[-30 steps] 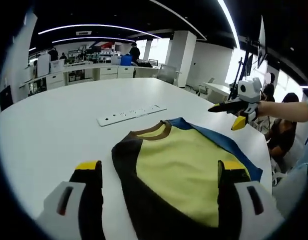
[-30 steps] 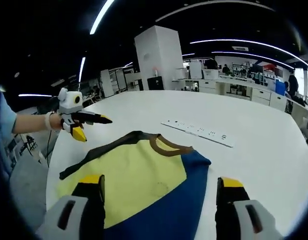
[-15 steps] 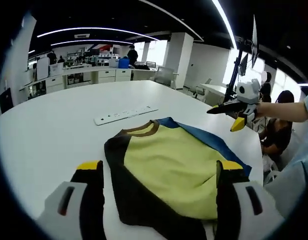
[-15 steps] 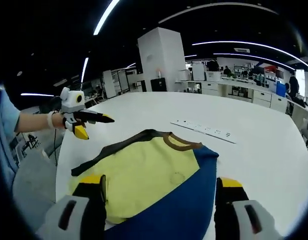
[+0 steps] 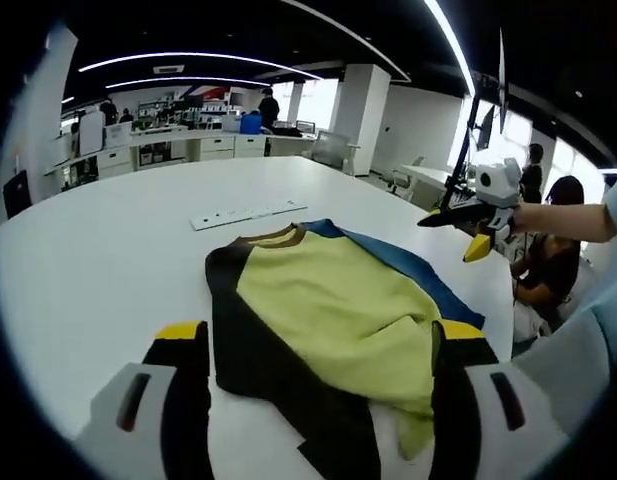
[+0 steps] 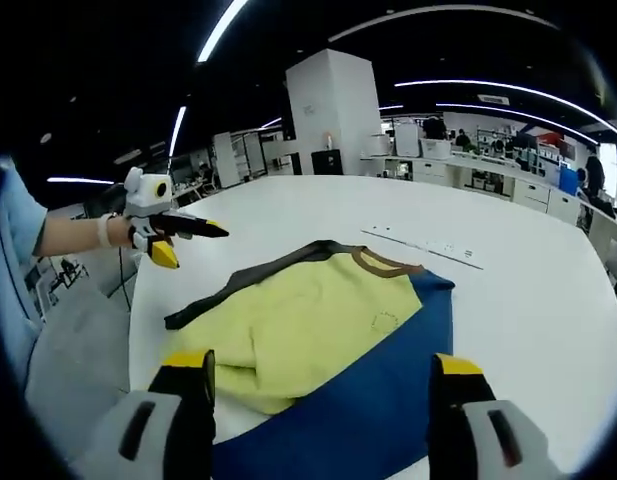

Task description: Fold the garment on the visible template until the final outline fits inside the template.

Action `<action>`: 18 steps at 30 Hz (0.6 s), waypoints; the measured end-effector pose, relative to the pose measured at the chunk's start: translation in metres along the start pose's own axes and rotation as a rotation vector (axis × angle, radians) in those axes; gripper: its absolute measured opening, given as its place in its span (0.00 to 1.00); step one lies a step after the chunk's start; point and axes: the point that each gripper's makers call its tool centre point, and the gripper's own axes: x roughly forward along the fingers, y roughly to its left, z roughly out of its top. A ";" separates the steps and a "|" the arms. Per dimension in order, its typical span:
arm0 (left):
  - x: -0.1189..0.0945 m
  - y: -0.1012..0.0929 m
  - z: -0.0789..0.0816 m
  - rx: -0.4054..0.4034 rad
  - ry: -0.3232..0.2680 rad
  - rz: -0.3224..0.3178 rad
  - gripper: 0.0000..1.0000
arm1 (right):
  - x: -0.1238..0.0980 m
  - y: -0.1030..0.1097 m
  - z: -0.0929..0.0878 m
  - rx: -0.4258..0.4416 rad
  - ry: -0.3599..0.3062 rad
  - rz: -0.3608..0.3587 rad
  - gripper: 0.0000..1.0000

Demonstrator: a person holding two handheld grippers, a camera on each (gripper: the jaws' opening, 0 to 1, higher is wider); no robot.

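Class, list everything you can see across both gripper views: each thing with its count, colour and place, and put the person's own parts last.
garment: one, yellow front with a black side, a blue side and a brown collar, lying flat on the table, one sleeve end rumpled.
power strip: one, white, on the table beyond the collar.
table: one, white, under the garment.
pillar: one, white, in the office behind.
left hand-held gripper: one, black jaws with yellow tips, open, above the garment's near edge.
right hand-held gripper: one, same colours, open, above the garment.
sleeve: one, light blue, at the table's edge.
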 end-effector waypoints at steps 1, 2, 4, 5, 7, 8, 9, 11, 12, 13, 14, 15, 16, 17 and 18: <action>-0.002 -0.001 -0.001 0.000 -0.001 0.001 0.89 | 0.000 0.001 -0.003 0.001 0.007 0.001 0.89; -0.004 -0.002 -0.002 -0.002 -0.003 0.005 0.89 | 0.000 0.002 -0.006 -0.001 0.016 0.001 0.89; -0.008 -0.004 -0.001 -0.012 -0.018 0.010 0.89 | -0.001 0.005 -0.009 -0.002 0.023 0.001 0.89; -0.010 -0.005 0.000 -0.014 -0.026 0.013 0.89 | -0.002 0.006 -0.009 -0.003 0.022 0.000 0.89; -0.012 -0.007 -0.001 -0.018 -0.030 0.016 0.88 | -0.004 0.007 -0.009 -0.002 0.018 0.000 0.88; -0.013 -0.008 -0.002 -0.018 -0.031 0.015 0.88 | -0.004 0.008 -0.009 -0.004 0.021 -0.002 0.88; -0.015 -0.009 -0.002 -0.017 -0.031 0.016 0.89 | -0.005 0.009 -0.009 -0.008 0.022 -0.002 0.88; -0.017 -0.010 -0.004 -0.012 -0.029 0.018 0.88 | -0.008 0.011 -0.009 -0.019 0.026 -0.003 0.88; -0.018 -0.010 -0.004 -0.012 -0.031 0.019 0.88 | -0.009 0.012 -0.009 -0.022 0.025 -0.003 0.87; -0.019 -0.010 -0.005 -0.018 -0.032 0.021 0.88 | -0.010 0.015 -0.009 -0.032 0.027 -0.001 0.87; -0.020 -0.010 -0.006 -0.020 -0.033 0.021 0.88 | -0.011 0.016 -0.009 -0.036 0.027 0.000 0.87; -0.021 -0.010 -0.007 -0.023 -0.037 0.024 0.88 | -0.012 0.019 -0.011 -0.048 0.029 -0.003 0.86; -0.022 -0.009 -0.007 -0.024 -0.037 0.025 0.88 | -0.013 0.023 -0.013 -0.066 0.032 -0.006 0.83; -0.022 -0.009 -0.009 -0.031 -0.038 0.026 0.88 | -0.014 0.026 -0.014 -0.074 0.035 -0.005 0.81; -0.023 -0.009 -0.010 -0.035 -0.039 0.027 0.88 | -0.015 0.028 -0.015 -0.084 0.033 -0.005 0.78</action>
